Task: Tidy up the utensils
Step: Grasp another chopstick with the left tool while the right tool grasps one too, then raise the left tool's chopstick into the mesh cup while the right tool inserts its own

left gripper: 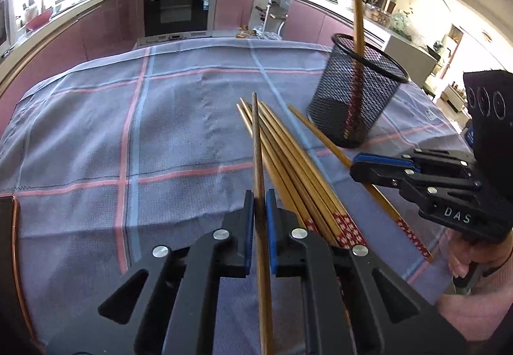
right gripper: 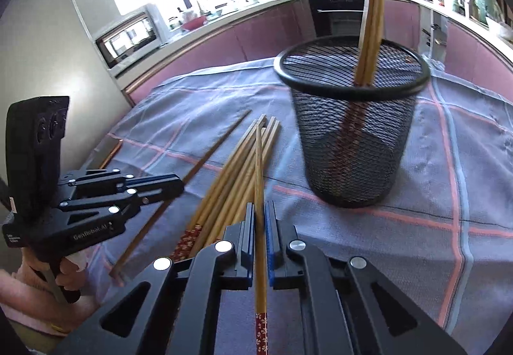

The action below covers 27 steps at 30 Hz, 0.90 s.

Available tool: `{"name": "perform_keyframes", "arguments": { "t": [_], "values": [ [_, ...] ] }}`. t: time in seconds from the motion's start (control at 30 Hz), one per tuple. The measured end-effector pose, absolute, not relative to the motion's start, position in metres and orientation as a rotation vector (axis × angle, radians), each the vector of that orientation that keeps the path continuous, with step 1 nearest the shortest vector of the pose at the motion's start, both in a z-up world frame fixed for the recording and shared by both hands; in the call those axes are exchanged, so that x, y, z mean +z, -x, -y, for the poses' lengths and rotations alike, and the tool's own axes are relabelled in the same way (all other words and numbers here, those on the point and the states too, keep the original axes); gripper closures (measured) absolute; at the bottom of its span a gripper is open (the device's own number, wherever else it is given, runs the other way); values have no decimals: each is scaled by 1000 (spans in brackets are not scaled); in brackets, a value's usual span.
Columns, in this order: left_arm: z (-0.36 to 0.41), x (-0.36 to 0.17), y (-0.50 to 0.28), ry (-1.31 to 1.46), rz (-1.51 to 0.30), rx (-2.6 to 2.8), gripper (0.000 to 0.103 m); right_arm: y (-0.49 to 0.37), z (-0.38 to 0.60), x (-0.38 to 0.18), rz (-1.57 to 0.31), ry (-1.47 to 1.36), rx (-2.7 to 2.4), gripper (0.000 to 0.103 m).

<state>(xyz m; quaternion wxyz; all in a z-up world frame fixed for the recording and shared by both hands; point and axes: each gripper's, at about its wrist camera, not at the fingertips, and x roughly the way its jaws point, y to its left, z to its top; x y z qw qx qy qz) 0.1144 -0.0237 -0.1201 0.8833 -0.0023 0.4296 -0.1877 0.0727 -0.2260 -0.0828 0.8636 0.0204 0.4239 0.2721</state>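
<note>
My left gripper (left gripper: 260, 194) is shut on one wooden chopstick (left gripper: 258, 137), which runs between its blue pads and points away over the table. Just to its right lies a pile of several chopsticks (left gripper: 288, 162) with red patterned ends. The right gripper (left gripper: 354, 162) is shut on a separate chopstick (left gripper: 323, 138) beside the pile. In the right wrist view that gripper (right gripper: 259, 206) clamps its chopstick (right gripper: 259, 162) above the pile (right gripper: 237, 169), and the left gripper (right gripper: 181, 183) is at the left. A black mesh cup (left gripper: 356, 98) (right gripper: 352, 143) stands upright behind and holds a few chopsticks (right gripper: 372, 2).
A blue-grey checked cloth (left gripper: 144, 130) covers the table. A dark flat object with a copper edge (left gripper: 9, 242) lies at the table's left. A person's hand (left gripper: 465, 258) holds the right gripper. Purple kitchen cabinets and an oven (left gripper: 178, 8) stand beyond the far edge.
</note>
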Motion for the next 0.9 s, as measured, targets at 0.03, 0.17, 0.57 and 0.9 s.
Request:
{"name": "perform_keyframes", "arguments": {
  "t": [0.03,0.17,0.57,0.9],
  "values": [
    [25,-122,-113,-5,-899,-399,95,-73,224,-83,-894,-33,574,98],
    [32,-128,-113,-47,-920,-413,95,-79,218,-91,-930,-2,572,98],
    [35,-133,-136,-60,-937,-439,84,-82,207,-96,-938,19,555,96],
    [30,-113,-135,14,-901,-462,95,-69,227,-65,-826,-45,584,97]
  ]
}}
